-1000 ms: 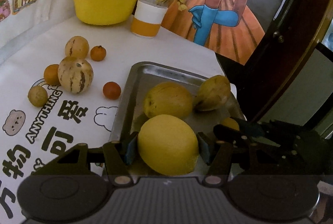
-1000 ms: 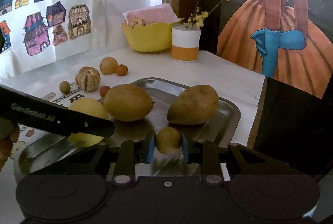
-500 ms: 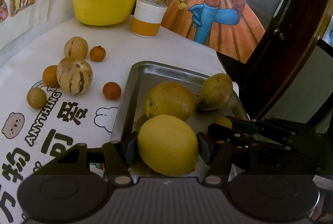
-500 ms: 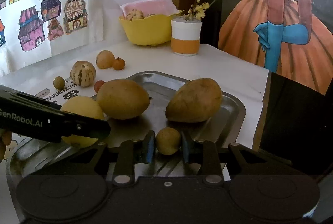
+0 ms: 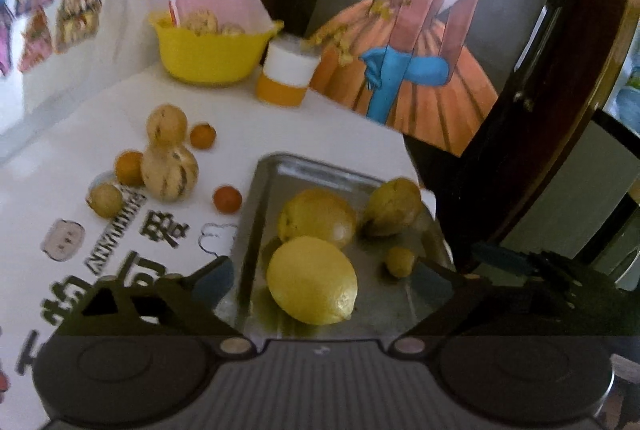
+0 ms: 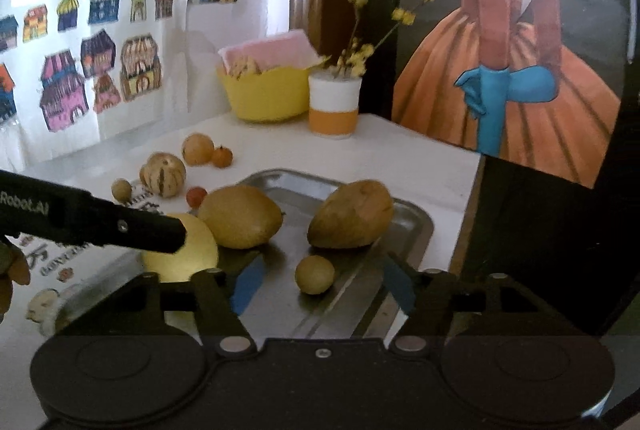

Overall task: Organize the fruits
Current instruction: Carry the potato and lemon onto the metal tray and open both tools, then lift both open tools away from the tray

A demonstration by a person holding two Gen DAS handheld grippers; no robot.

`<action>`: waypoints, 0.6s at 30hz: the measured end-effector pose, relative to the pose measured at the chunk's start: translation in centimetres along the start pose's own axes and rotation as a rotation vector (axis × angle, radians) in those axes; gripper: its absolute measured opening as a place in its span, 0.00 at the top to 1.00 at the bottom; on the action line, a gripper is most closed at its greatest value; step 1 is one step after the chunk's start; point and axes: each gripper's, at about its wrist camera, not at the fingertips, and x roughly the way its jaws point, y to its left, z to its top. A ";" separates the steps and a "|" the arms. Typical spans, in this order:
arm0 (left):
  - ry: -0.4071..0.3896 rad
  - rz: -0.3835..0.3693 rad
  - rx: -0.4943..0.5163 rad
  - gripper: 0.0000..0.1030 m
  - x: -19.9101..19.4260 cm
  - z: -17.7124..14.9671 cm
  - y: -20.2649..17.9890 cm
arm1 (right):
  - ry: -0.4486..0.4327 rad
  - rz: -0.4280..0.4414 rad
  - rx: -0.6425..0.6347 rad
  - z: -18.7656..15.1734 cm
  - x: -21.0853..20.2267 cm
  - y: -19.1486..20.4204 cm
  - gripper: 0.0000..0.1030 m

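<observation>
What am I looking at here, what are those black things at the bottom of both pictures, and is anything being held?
There is no robot here. A person holds one hand-held grasping tool in each hand, and each tool carries a wide-angle camera looking out along its two fingers. One picture comes from the left tool, the other from the right tool; the black shapes at the bottom are the tools themselves.

On the white table stands a metal tray with four fruits: a big yellow lemon, two large brownish-yellow fruits and a small round fruit. Beside the tray lie small oranges and striped melons. Further back are a yellow bowl and a white and orange cup.

Both tools are open. Nothing is held; the lemon and small fruit rest on the tray.
</observation>
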 end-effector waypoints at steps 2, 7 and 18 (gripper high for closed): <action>-0.026 0.004 0.009 0.01 -1.4 0.0 -0.1 | -0.017 -0.005 0.005 0.1 -1.4 0.3 0.22; -0.069 0.020 0.024 0.01 -4.7 -0.5 0.3 | -0.055 -0.013 0.012 0.3 -5.4 1.5 0.05; -0.089 0.071 0.085 0.00 -11.1 -4.5 2.4 | -0.027 -0.010 0.055 -1.9 -11.9 5.0 0.01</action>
